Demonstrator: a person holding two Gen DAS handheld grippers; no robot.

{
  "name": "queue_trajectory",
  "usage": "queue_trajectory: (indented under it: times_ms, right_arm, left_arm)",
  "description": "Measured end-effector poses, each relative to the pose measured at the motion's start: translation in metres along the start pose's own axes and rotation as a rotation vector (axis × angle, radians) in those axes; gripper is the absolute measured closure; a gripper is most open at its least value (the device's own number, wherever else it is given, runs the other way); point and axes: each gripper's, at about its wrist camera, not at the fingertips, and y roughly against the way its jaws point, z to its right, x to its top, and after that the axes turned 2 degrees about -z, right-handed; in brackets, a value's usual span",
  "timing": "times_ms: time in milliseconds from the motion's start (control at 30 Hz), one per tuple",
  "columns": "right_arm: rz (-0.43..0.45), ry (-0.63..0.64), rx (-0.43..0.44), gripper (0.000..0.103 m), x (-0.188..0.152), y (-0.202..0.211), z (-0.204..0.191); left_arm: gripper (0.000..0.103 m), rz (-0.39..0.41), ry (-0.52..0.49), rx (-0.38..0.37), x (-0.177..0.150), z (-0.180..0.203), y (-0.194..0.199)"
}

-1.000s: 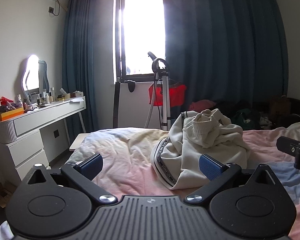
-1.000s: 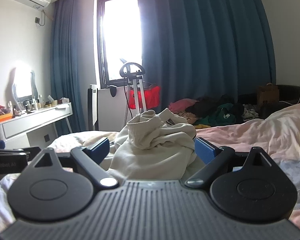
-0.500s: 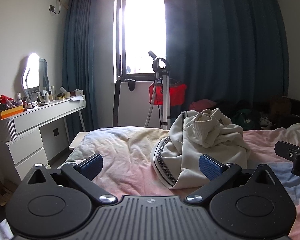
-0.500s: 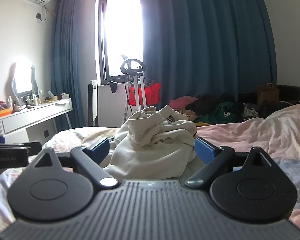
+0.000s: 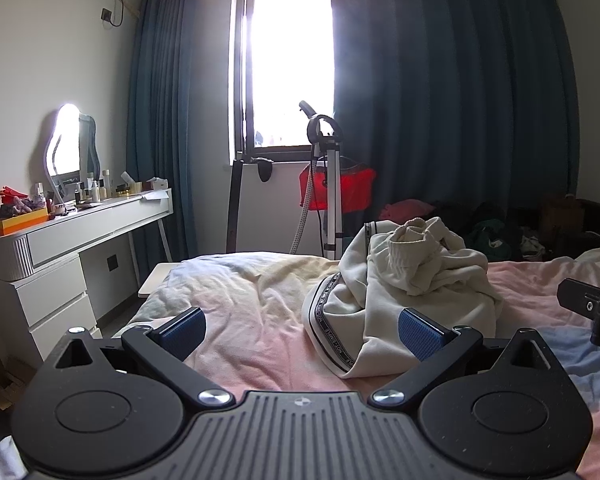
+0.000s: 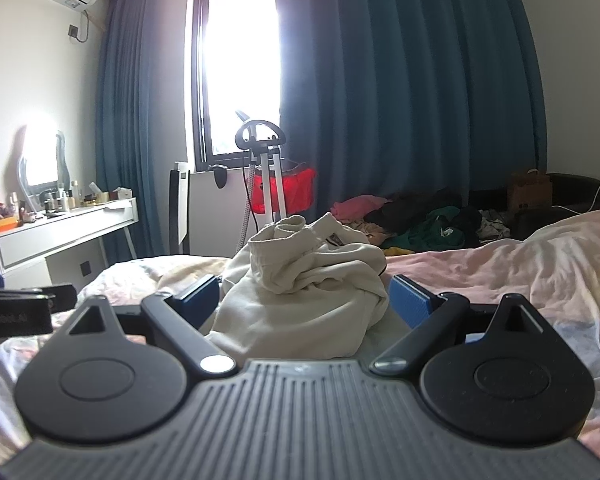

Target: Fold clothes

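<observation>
A crumpled cream garment with a dark lettered stripe lies in a heap on the bed's pink sheet. My left gripper hovers open just in front of it, the heap lying ahead and to the right of centre. In the right wrist view the same cream garment fills the space straight ahead of my right gripper, which is open with nothing held. Part of the right gripper shows at the left view's right edge, and part of the left gripper at the right view's left edge.
A white dressing table with bottles and a lit mirror stands left of the bed. A garment steamer stand and a red bag are under the window. More clothes are piled beyond the bed on the right.
Both grippers have edged slightly forward toward the cream garment, so it looks a little larger. The garment itself has not moved and both grippers stay open.
</observation>
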Motion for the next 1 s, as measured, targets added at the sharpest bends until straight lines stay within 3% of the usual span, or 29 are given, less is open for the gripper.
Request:
queue_trajectory:
  times_ms: [233, 500, 633, 867, 933, 1000]
  right_arm:
    - [0.027, -0.015, -0.022, 0.010, 0.002, 0.005, 0.001]
    - [0.094, -0.026, -0.030, 0.010, 0.048, 0.031, 0.033]
    - [0.095, 0.008, 0.013, 0.010, 0.045, 0.034, 0.044]
    - [-0.063, -0.047, 0.123, 0.010, 0.015, -0.002, 0.050]
    - [-0.084, -0.057, 0.109, 0.010, 0.005, -0.013, 0.053]
    - [-0.105, -0.052, 0.076, 0.010, -0.004, -0.028, 0.056]
  left_arm:
    - [0.000, 0.004, 0.013, -0.014, -0.006, -0.003, -0.007]
    - [0.000, -0.038, 0.024, -0.048, -0.011, -0.002, -0.046]
    - [0.000, -0.065, 0.057, -0.059, -0.002, 0.013, -0.094]
    - [0.000, -0.106, 0.141, -0.160, 0.041, 0.054, -0.214]
    - [0.000, -0.107, 0.150, -0.152, 0.059, 0.072, -0.253]
    - [0.000, -0.087, 0.086, -0.121, 0.078, 0.096, -0.289]
